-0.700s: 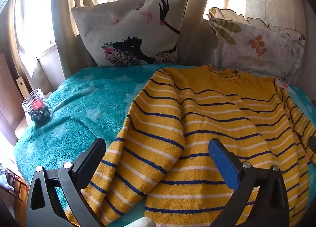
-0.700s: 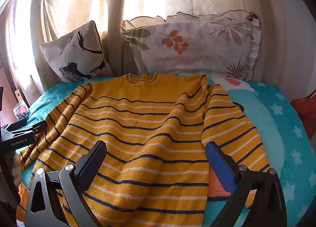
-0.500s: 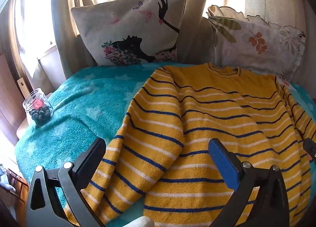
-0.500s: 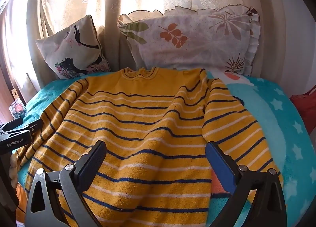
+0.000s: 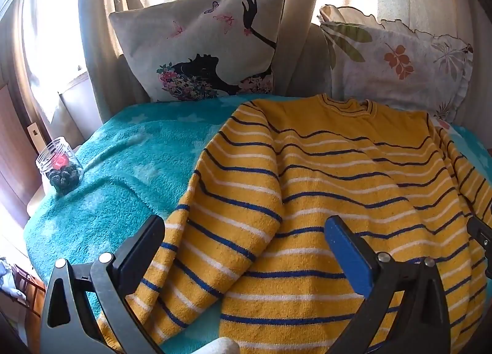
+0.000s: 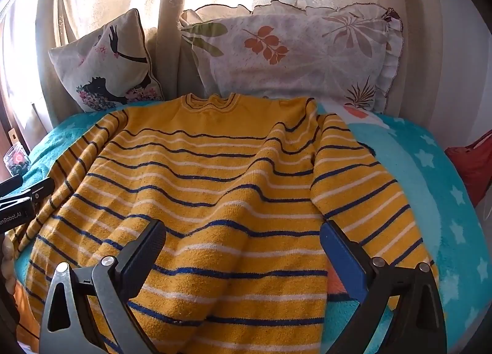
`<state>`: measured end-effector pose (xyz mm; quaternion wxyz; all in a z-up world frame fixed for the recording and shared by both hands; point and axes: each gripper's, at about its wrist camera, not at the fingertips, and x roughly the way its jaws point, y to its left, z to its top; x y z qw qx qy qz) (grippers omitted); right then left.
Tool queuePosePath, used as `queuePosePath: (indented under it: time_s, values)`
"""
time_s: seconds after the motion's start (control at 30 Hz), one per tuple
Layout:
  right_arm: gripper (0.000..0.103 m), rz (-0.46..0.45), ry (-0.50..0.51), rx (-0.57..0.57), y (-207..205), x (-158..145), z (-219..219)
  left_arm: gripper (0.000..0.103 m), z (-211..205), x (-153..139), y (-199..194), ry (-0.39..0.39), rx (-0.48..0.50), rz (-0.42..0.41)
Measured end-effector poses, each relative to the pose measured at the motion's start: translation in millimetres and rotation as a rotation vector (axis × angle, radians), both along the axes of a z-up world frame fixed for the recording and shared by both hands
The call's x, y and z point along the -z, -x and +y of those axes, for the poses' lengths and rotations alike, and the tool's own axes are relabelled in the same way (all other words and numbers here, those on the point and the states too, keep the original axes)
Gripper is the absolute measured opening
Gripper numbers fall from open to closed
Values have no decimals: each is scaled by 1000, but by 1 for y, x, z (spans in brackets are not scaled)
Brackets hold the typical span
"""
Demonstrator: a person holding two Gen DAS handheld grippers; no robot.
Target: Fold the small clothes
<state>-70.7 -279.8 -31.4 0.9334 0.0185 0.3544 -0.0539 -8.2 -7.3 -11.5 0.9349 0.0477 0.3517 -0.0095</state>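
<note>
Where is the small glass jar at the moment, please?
The glass jar stands at the far left edge of the teal blanket in the left wrist view, left of the striped sweater and below the silhouette cushion; the right wrist view also shows it, far left.

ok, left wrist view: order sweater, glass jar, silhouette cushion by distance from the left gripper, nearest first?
From the left gripper:
1. Striped sweater, right under the open jaws.
2. Glass jar, off to the left at the blanket's edge.
3. Silhouette cushion, at the back against the curtain.

2 pillows [image 6: 295, 55], jar [image 5: 60, 166], teal blanket [image 5: 123, 175].
</note>
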Motion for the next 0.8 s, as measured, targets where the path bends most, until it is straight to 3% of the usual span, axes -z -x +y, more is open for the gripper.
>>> queuePosePath:
  time_s: [0.27, 0.5, 0.7, 0.8]
  values:
    - [102, 2, -6, 16, 3, 4, -8, 103, -7, 14, -7, -9, 9, 44]
    - [102, 24, -20, 28, 1, 12, -13, 103, -11, 42, -18, -14, 7, 133]
    - [102, 49, -58, 35, -2, 21, -20, 103, -7, 51, -17, 14, -11, 162]
    - [102, 59, -77, 37, -3, 25, -21, 103, -1, 55, -16, 67, -24, 198]
